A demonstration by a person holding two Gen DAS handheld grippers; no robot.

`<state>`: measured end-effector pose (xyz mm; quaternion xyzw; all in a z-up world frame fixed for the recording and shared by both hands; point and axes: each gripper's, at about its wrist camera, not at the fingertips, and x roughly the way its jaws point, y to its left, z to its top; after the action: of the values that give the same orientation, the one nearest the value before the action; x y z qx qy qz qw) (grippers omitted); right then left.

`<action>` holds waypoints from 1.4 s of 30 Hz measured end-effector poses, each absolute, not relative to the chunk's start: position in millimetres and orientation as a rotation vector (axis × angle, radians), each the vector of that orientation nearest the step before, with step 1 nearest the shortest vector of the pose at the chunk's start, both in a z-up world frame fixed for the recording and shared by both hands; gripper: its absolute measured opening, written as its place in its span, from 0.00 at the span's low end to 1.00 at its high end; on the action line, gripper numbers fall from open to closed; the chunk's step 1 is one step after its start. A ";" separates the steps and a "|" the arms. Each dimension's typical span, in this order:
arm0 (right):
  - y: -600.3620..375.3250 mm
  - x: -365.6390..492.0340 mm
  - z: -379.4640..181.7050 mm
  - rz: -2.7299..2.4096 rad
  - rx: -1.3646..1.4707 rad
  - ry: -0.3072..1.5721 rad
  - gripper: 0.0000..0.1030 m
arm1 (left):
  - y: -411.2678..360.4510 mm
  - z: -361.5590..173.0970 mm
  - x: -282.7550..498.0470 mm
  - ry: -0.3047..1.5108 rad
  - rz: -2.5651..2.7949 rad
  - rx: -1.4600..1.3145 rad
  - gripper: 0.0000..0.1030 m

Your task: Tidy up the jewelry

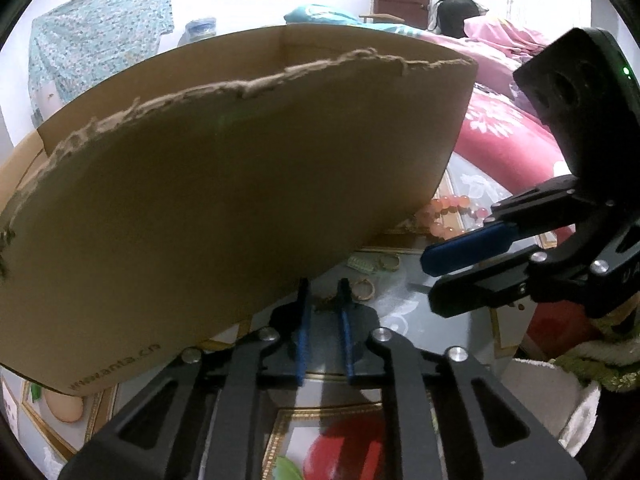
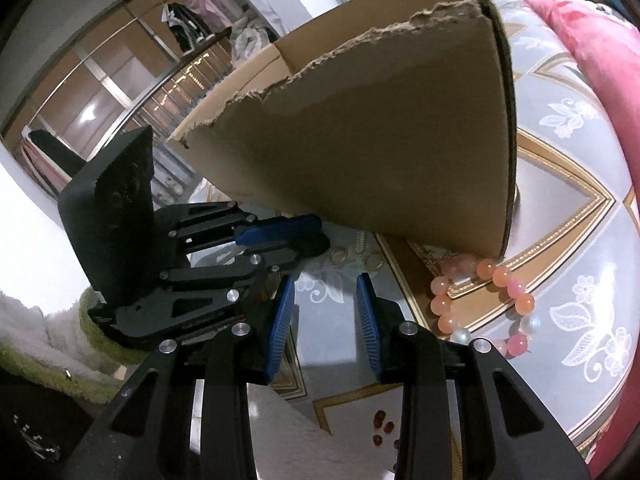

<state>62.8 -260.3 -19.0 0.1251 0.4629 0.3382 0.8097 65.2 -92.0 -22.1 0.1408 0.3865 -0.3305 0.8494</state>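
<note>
A brown cardboard box (image 1: 224, 184) with a torn rim stands on the glass table; it also fills the right wrist view (image 2: 380, 152). Gold rings (image 1: 364, 289) and a small gold chain (image 1: 329, 301) lie at the box's foot, just past my left gripper (image 1: 323, 286), whose jaws stand a little apart and look empty. A pink bead bracelet (image 2: 480, 300) lies by the box corner, also in the left wrist view (image 1: 444, 216). My right gripper (image 2: 326, 284) is open and empty, above the table short of the gold rings (image 2: 356, 256).
The glass table top (image 2: 568, 216) has a floral pattern with gold borders. Small dark red beads (image 2: 382, 430) lie near my right gripper's base. A pink quilt (image 1: 516, 132) covers a bed behind the table. Green and white cloth (image 1: 592, 356) lies at the right.
</note>
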 end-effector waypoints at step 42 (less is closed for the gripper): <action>-229.2 50.4 -14.6 0.602 0.030 0.902 0.31 | -62.4 -15.3 34.8 0.846 -0.617 0.210 0.18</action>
<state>50.4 -229.2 -14.6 0.0144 0.4291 0.2864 0.8565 34.8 -62.4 -15.3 0.1000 0.4033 -0.2940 0.8607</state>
